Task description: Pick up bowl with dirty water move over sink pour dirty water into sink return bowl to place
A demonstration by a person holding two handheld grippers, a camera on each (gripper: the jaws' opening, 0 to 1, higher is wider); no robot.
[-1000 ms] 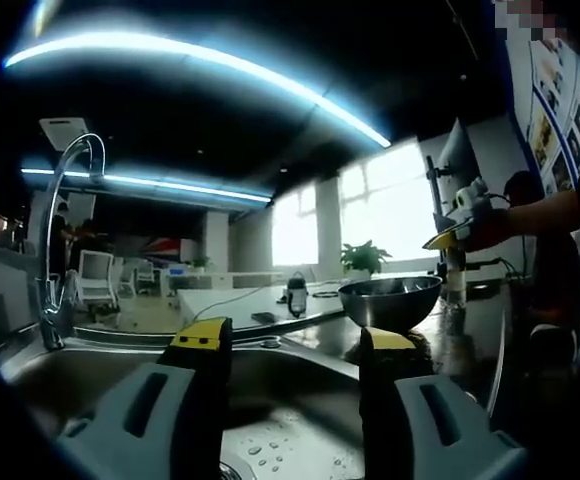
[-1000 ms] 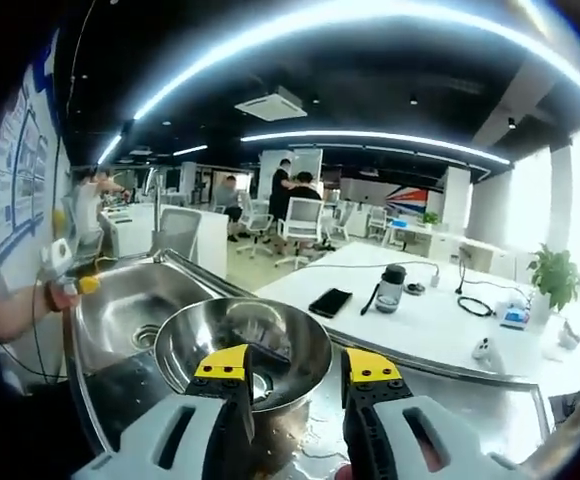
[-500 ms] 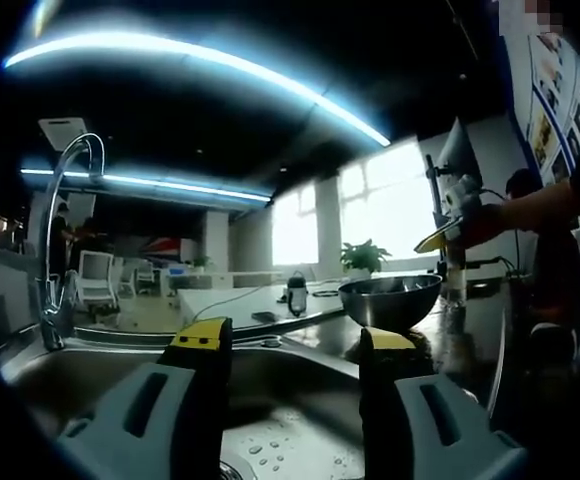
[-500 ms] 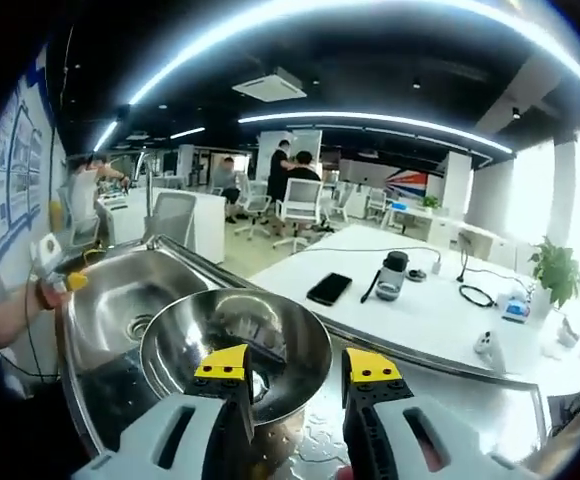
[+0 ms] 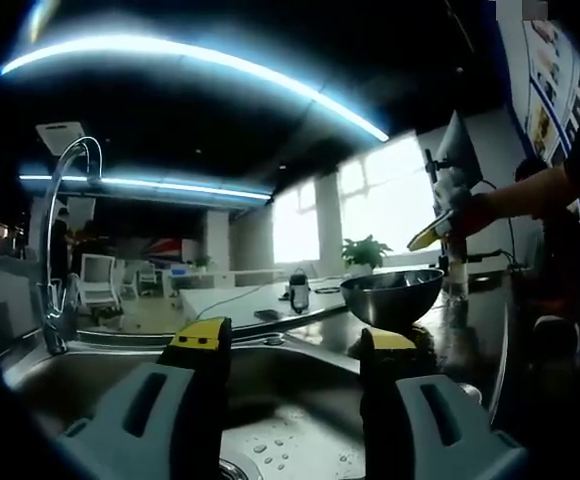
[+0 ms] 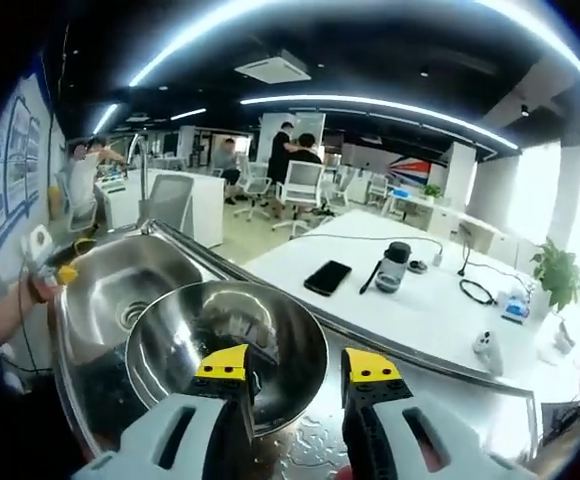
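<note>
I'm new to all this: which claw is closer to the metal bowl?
Right. The right claw hangs just over the bowl; the left claw sits over the sink, farther off.

1. Open room is being left above the sink (image 6: 110,290) basin.
2. Its far side is being blocked by the faucet (image 5: 62,215).
3. The counter beside it is being occupied by the steel bowl (image 6: 225,340).

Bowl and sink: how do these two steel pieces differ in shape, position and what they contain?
The bowl is round and loose, resting on the counter beside the basin; the sink is a larger, squarer basin built into that counter. The sink has a drain, while the bowl holds something dark that I cannot identify. Both are shiny, reflective metal.
</note>
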